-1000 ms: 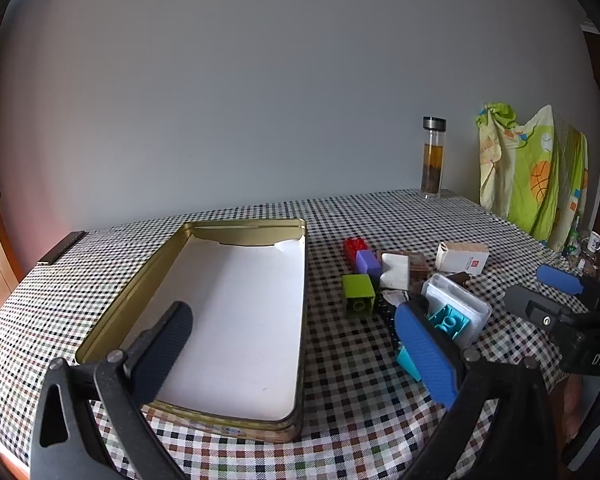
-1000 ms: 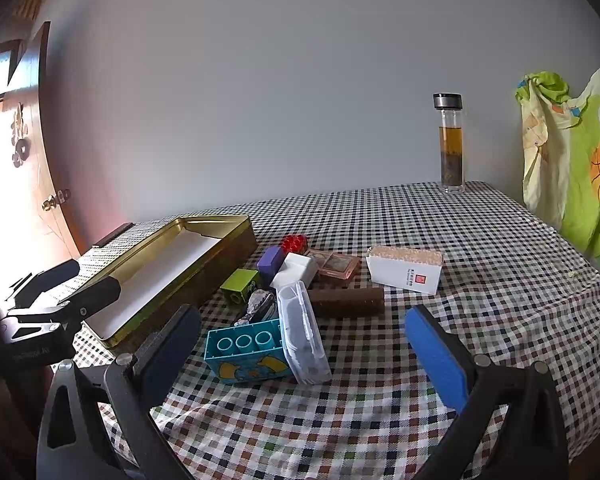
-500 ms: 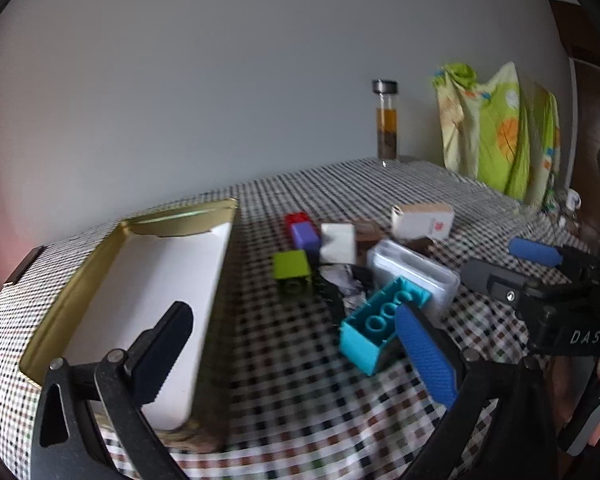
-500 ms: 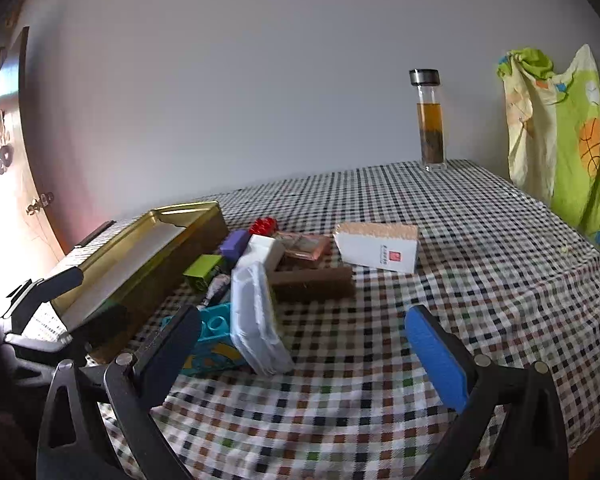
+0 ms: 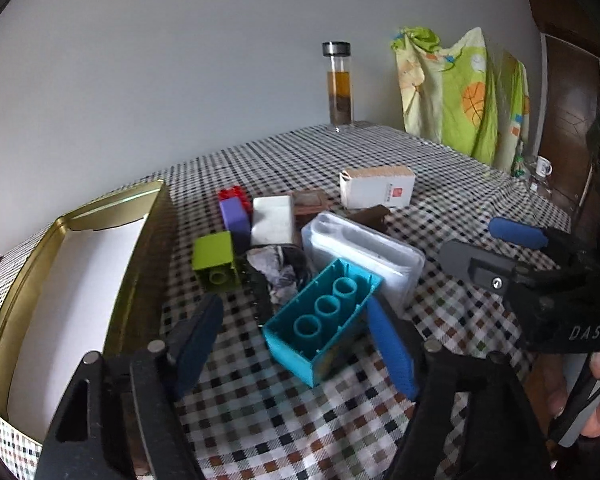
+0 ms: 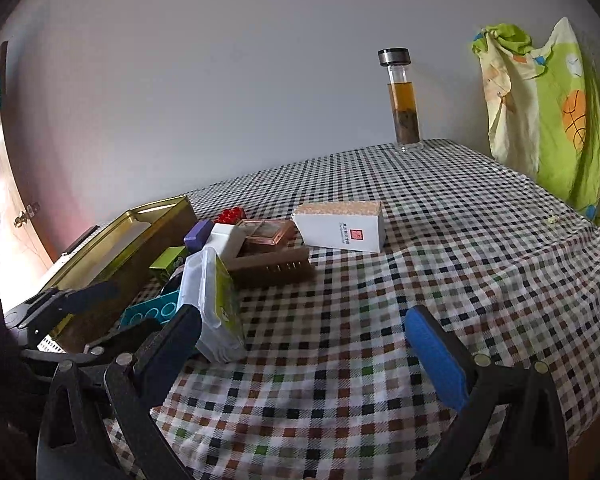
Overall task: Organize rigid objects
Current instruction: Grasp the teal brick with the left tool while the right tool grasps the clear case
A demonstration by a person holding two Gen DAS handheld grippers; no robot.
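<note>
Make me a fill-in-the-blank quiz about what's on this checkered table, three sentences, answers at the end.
1. The teal plastic building brick lies between the pads of the ____ gripper, whose jaws are closing.
2. The tall glass bottle has a ____ metal cap.
3. The gold rectangular metal tin has a ____ lining inside.

Missing words: left; silver; white

Teal block point(image 5: 324, 322) lies on side, round holes up. Clear plastic box point(image 5: 364, 254) right behind it, touching. Green block point(image 5: 216, 256), purple block point(image 5: 235, 218), red block point(image 5: 233, 193), white block point(image 5: 272, 220), white carton point(image 5: 376, 189) nearby. Gold tin point(image 5: 76, 280) open, on left.
</note>
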